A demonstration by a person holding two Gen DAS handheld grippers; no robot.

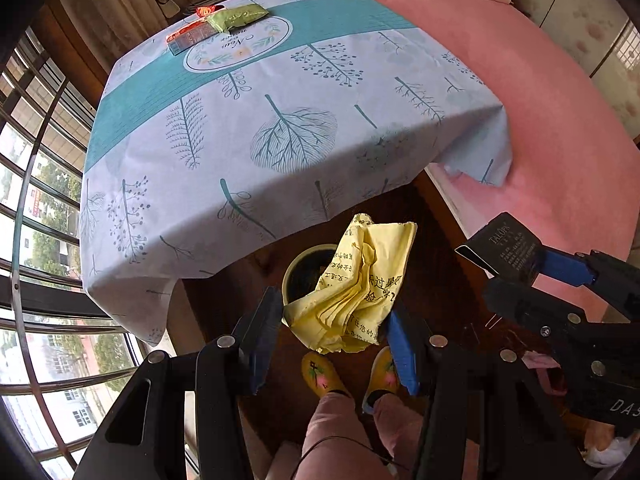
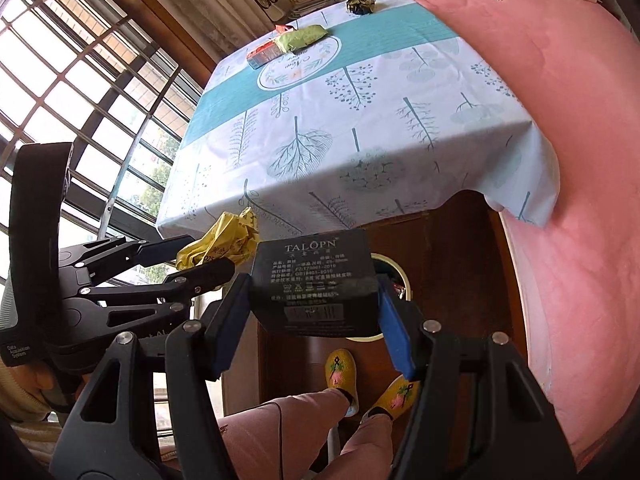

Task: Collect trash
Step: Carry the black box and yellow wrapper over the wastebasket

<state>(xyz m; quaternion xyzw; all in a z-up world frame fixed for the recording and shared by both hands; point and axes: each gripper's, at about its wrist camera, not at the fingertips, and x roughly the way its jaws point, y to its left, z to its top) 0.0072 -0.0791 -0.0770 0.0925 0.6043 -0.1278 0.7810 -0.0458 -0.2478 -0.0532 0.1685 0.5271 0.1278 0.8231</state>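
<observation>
Left hand-held gripper (image 1: pixel 332 320) clamped on yellow paper (image 1: pixel 356 288), right hand-held gripper (image 2: pixel 308 300) clamped on black box (image 2: pixel 316 280); bin (image 1: pixel 308 270) directly below both.

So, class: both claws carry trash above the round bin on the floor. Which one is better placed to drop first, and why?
Left, probably. The left claw holds the crumpled yellow printed paper right over the round cream-rimmed bin; the right claw's black printed box looks off-centre.

Both wrist views steeply downward, close — shared bin (image 1: pixel 308 268), table (image 2: pixel 360 128).
</observation>
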